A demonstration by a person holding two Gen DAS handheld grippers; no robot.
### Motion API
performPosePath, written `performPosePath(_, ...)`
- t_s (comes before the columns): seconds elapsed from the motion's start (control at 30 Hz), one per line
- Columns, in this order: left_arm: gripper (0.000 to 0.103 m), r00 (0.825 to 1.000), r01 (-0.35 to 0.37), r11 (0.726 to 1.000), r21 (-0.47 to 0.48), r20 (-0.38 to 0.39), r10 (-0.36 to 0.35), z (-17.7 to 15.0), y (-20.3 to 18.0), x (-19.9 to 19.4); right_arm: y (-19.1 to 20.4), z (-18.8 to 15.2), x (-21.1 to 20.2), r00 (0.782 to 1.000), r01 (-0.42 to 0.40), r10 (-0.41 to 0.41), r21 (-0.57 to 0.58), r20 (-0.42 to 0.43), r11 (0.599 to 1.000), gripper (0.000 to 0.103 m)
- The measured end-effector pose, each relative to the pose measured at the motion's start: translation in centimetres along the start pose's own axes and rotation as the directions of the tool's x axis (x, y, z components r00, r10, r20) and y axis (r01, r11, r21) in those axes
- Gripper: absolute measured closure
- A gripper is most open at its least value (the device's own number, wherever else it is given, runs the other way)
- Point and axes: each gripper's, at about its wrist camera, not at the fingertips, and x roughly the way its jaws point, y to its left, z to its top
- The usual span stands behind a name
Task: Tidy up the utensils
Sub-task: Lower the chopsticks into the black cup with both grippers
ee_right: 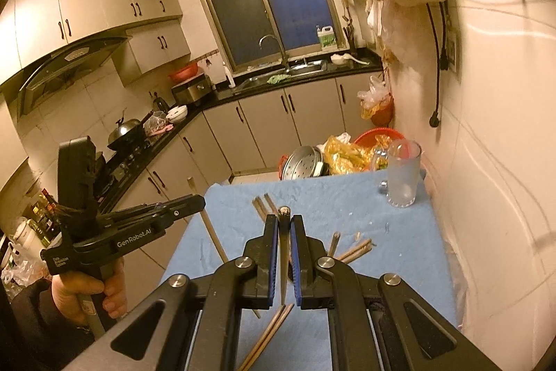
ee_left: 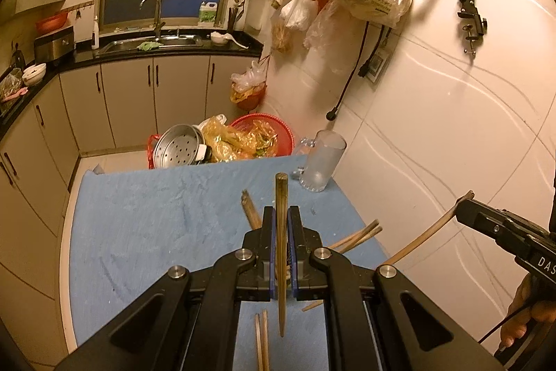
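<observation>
The fingers (ee_left: 266, 225) of the left gripper (ee_left: 280, 214) were clenched on a single brown chopstick (ee_left: 280, 232), which was held nearly upright, its blunt end raised above the fingertips and its tapered end hanging below them. In the same way, the fingers (ee_right: 270, 232) of the right gripper (ee_right: 284, 223) were clamped on a darker chopstick (ee_right: 284, 252) with a patterned blunt end, also held close to vertical. Both sticks were lifted clear of the blue cloth (ee_left: 139, 225) that covered the table. More chopsticks were left lying on that cloth: a pair (ee_right: 269, 332) beneath the right gripper, a crossed group (ee_right: 351, 249) nearer the glass mug (ee_right: 403, 176), and two (ee_right: 261, 204) farther along toward the mug's side of the table. One of that group seemed to be metal, though the warm light made this uncertain. The glass mug was stood upright at the far corner of the cloth, beside the tiled wall (ee_left: 451, 127). Past the table edge behind the mug, a steel steamer tray (ee_left: 179, 146) and a red basket (ee_left: 278, 127) of yellow bags were seen on the floor.
</observation>
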Motion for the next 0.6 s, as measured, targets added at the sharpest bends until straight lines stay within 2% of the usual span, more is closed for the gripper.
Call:
performPosePath(0.3,0.096,0.998,0.021,1.0,0.008,0.057,-0.022,2.9,-1.7,1.3,0.2,1.7,0.0,0.998,0.029,-0.028,-0.033,0.051,0.999,0.095)
performPosePath(0.43,0.097,0.997,0.003,1.0,0.019,0.078,-0.004,3.5,-2.3,2.5,0.1,2.2,0.5,0.997,0.04,-0.038,-0.031,0.07,0.999,0.095)
performPosePath(0.6,0.096,0.997,-0.035,0.999,0.016,0.069,0.034,3.4,-2.2,4.9,0.1,2.3,2.0,0.994,0.074,-0.07,-0.047,0.084,0.996,0.095)
